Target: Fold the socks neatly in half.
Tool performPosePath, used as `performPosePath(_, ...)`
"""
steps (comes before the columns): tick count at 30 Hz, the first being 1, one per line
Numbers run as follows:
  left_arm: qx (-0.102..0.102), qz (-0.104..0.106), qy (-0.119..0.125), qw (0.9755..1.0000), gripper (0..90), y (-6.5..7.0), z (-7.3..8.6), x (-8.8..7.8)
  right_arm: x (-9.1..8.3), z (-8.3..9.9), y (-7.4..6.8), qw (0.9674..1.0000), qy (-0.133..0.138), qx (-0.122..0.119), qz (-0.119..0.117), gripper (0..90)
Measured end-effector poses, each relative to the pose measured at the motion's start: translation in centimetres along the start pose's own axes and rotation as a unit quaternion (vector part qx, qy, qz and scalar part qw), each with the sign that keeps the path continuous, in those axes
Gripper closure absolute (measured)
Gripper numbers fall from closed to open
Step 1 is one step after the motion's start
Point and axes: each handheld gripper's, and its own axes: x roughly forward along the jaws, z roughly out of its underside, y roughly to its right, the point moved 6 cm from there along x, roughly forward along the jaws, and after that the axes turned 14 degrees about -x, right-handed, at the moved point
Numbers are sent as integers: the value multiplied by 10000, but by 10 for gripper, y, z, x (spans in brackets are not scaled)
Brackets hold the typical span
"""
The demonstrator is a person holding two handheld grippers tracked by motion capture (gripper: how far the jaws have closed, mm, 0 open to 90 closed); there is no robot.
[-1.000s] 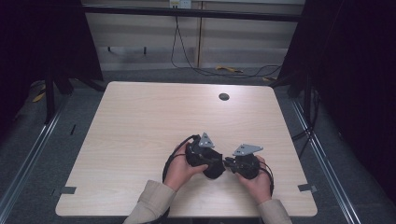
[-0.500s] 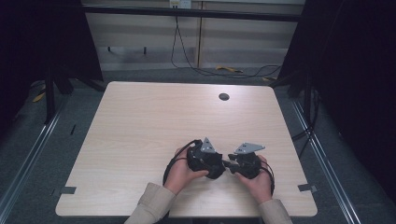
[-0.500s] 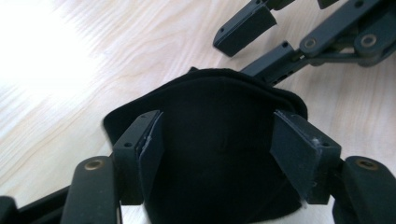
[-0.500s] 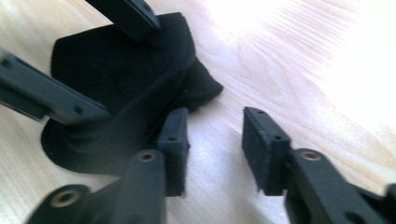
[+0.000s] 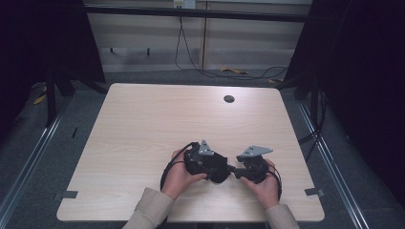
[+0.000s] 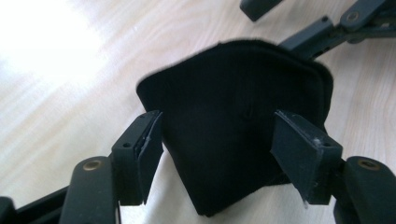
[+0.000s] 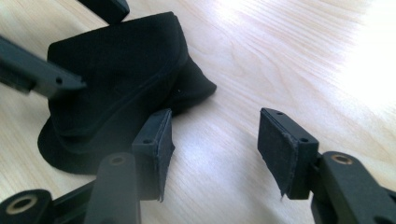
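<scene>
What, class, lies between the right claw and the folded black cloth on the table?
Nothing visible. The right claw stands open over bare table, the black cloth just beside its left pad; its jaws have just been opening, with nothing between them.

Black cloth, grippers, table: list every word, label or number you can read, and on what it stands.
None can be read: no writing shows on the black cloth, the jaw pads or the wooden table.
A pale tag on the back wall is too small to read.
</scene>
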Motion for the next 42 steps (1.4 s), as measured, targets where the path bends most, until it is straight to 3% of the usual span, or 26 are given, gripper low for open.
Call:
performPosePath(5,43,-87,22,10000,325,2,0,2,6,-5,-2,9998,-76,-153,88,443)
performPosePath(8,5,-124,-55,9999,313,1,2,6,5,-5,3,9999,-56,-65,136,410)
performPosePath(12,-131,-20,-17,9999,275,0,2,5,2,-3,7,9999,-9,28,155,375)
performPosePath(13,-175,95,21,9998,260,-1,2,1,1,-3,8,9999,13,39,150,364)
performPosePath(17,-263,182,176,9993,219,-7,1,-10,0,-3,9,9999,30,39,151,340)
performPosePath(23,-412,178,310,9985,194,-19,1,-27,-1,-5,10,9999,82,40,78,312)
performPosePath(42,-592,213,432,9971,173,-43,19,-46,-6,4,15,9999,68,128,34,271)
